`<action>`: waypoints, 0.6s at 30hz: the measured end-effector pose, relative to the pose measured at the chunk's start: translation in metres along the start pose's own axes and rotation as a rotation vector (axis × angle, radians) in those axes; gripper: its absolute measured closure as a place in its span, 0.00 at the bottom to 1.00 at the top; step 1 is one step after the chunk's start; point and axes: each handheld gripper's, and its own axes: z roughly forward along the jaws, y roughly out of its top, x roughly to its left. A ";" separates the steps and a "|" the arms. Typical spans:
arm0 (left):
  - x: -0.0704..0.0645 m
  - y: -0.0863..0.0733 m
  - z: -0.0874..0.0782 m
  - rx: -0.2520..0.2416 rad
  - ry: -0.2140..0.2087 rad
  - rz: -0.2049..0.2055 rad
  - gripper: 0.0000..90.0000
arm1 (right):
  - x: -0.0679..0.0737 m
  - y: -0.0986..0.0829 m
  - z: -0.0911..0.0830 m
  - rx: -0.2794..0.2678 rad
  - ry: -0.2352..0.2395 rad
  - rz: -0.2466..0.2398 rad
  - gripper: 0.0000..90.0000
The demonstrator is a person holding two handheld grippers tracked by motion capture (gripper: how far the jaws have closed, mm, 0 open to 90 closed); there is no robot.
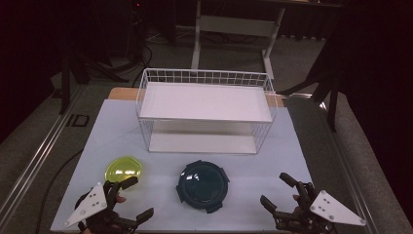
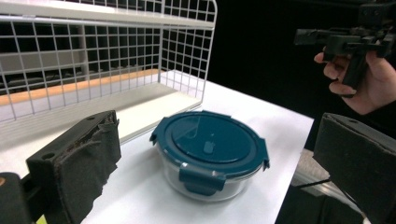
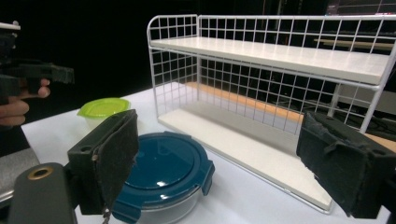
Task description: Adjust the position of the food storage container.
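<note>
From my station, a laboratory test bay; the white bench (image 1: pixel 122 131) stands on grey carpet between metal floor rails (image 1: pixel 34 161); black curtains close the background; loose cables (image 1: pixel 146 48) and a bare desk frame (image 1: pixel 234 29) lie behind.

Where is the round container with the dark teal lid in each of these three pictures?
High view: teal-lidded container sits bottom centre, in front of the white wire rack.
Left gripper view: centre, right of the rack.
Right gripper view: lower left, partly behind the jaw.
Shared landmark: the rack.
</note>
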 end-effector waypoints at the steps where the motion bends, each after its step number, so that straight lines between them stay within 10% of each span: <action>1: -0.002 0.001 0.000 -0.004 -0.005 0.004 0.00 | 0.001 0.002 -0.001 -0.005 -0.001 0.008 0.14; 18: -0.007 0.024 0.005 0.012 -0.057 0.026 0.00 | 0.000 0.024 -0.001 0.003 0.002 0.046 0.13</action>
